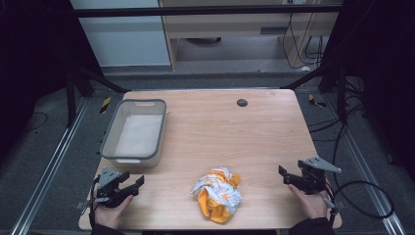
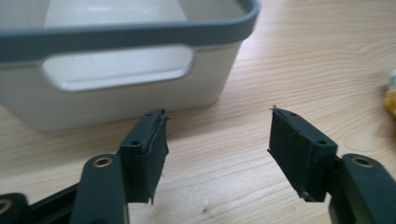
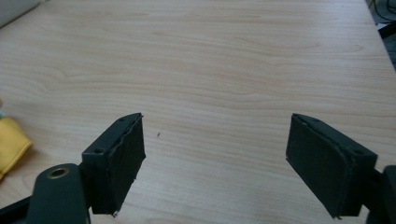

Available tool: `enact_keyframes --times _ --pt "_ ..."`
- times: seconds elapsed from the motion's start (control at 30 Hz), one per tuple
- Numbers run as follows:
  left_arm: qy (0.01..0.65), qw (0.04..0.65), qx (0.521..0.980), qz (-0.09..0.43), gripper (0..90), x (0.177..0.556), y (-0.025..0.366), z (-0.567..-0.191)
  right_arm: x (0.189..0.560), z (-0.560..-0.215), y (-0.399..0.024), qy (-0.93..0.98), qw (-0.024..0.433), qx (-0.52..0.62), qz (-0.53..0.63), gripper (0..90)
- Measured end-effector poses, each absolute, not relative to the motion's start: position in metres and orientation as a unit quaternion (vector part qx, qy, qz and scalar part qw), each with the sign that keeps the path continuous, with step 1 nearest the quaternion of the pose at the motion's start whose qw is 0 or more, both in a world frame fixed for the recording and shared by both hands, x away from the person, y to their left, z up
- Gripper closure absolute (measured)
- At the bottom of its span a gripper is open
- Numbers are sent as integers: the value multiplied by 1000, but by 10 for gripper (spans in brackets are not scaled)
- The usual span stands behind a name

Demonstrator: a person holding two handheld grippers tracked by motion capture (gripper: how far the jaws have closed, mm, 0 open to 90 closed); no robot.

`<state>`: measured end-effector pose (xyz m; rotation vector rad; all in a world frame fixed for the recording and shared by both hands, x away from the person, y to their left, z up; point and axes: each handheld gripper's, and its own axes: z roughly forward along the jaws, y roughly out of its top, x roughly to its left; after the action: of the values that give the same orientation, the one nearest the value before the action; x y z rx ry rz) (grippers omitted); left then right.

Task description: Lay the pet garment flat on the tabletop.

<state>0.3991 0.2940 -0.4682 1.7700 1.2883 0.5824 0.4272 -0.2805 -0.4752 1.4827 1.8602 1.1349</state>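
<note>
A crumpled orange, yellow and white cloth (image 1: 217, 195) lies near the table's front edge, in the middle. A white bin with a grey rim (image 1: 108, 135) stands at the left of the table, with nothing in it. My left gripper (image 1: 136, 183) rests open at the front left, just before the bin (image 2: 116, 35); its jaws stand apart over bare wood (image 2: 218, 140). My right gripper (image 1: 282, 174) sits open at the front right, pointing across the table. Its jaws (image 3: 215, 154) hold nothing, and a yellow edge of the cloth (image 3: 10, 140) shows at the far left.
A small round dark hole cover (image 1: 242, 102) sits near the table's far edge. Cables (image 1: 364, 196) trail off the right side by the rail. Bare wood stretches between the bin and the right edge.
</note>
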Motion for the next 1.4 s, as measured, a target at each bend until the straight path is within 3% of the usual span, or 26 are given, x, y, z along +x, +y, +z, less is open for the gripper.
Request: enact_keyframes --times 0.5,0.93,1.4 --pt "459 445 738 215 398 392 262 -454 418 -464 -242 725 216 480 444 241" --pt "412 455 762 209 435 407 230 -435 422 -450 -220 750 196 438 455 280" --pt "404 464 764 195 476 435 206 -430 435 -437 -202 759 178 413 471 357"
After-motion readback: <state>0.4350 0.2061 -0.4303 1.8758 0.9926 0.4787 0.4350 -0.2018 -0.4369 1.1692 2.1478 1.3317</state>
